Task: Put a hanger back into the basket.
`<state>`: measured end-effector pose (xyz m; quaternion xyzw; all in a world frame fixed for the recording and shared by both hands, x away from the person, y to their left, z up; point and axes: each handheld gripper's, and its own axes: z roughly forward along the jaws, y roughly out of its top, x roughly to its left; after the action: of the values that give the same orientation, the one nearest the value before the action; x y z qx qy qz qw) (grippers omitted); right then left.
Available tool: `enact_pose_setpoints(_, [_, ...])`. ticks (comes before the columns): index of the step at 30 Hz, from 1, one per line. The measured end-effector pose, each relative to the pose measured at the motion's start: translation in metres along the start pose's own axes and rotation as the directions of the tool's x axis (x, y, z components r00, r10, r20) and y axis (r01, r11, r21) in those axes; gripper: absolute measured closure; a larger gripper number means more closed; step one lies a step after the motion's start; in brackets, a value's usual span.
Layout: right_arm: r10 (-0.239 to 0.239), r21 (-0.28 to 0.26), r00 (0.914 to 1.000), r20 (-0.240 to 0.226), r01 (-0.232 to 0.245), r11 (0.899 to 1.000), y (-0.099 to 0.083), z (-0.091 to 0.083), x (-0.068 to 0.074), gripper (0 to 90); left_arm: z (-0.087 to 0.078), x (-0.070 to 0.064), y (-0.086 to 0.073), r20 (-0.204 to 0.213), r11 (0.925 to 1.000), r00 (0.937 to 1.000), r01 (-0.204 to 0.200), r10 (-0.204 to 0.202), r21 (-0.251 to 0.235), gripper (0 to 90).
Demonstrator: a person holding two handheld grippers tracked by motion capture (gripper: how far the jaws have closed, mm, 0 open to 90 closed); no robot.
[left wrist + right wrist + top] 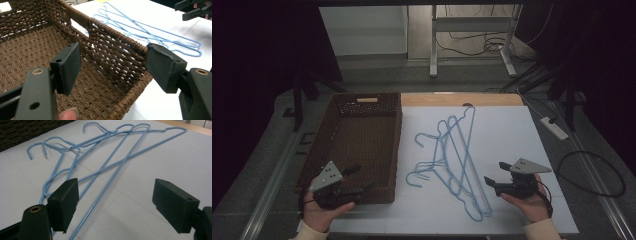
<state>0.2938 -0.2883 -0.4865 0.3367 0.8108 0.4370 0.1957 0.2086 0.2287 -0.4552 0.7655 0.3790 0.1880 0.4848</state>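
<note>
Your right gripper (496,183) is spread wide and holds nothing; your left gripper (362,180) is likewise spread and empty. Judged from this layout, the step in hand is the approach, before any pick.

Just ahead of the right jaws lie the blue wire hangers (457,165), an overlapping pile flat on the white table (512,135). Your left gripper hovers over the near right corner of the brown wicker basket (347,145), which sits just beside the hangers and holds nothing.

The next move calls for lowering the right jaws over a single wire and closing; the thin wires cross, so you may lift more than one.

The right gripper view shows the long wires (112,165) running away from between the jaws to hooks (37,146) at the far end. The left gripper view shows the basket's woven wall (112,52) and floor; beyond its rim lie the hangers (150,30), then your right gripper (192,8).
</note>
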Motion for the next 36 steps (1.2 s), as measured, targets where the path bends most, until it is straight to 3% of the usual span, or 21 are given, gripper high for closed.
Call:
enact_pose_setpoints(27, [-0.016,0.014,0.9999,-0.006,0.016,1.0,0.001,-0.002,0.001,23.9,0.002,-0.007,0.004,0.005,0.9995,0.9997,-0.024,0.024,0.018,29.2])
enact_pose_setpoints(36, [-0.07,0.066,0.9971,-0.032,0.072,0.995,0.016,0.004,0.007,24.9,0.005,-0.009,0.003,0.019,0.9992,0.9995,-0.027,0.026,0.03,29.3])
